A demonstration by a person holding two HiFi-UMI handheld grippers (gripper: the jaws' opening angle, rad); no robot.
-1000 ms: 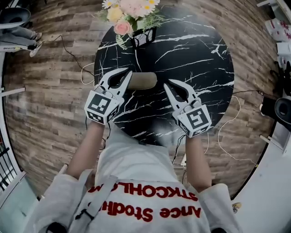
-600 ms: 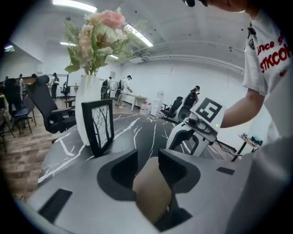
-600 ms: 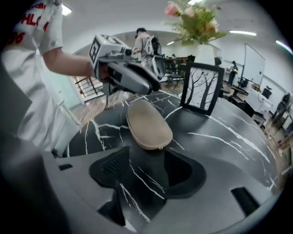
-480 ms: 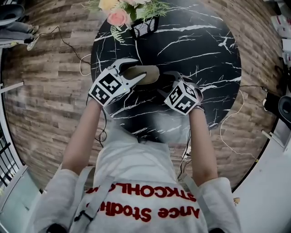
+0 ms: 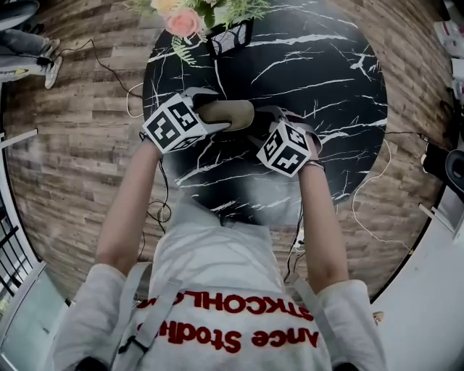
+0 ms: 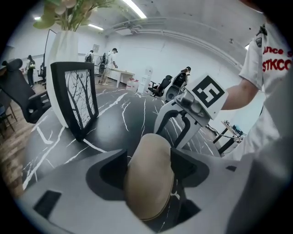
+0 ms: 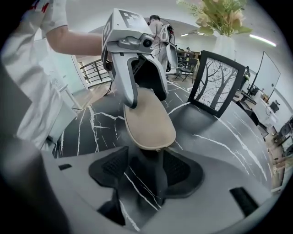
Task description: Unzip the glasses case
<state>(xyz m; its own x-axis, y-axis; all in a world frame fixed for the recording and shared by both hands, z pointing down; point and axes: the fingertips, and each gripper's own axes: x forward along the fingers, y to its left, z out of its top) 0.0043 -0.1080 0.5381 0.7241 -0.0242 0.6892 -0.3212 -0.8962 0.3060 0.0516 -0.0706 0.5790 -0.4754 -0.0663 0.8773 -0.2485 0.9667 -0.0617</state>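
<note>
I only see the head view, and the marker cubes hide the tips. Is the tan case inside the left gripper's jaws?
Observer: Yes. The left gripper has just been opening its jaws, and one end of the glasses case sits between them.
Operator: And the right one?
Observer: The right gripper has just been opening its jaws too. Only the table shows between them. The case's other end lies just ahead of them.

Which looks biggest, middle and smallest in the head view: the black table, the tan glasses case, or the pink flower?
1. black table
2. glasses case
3. pink flower
</note>
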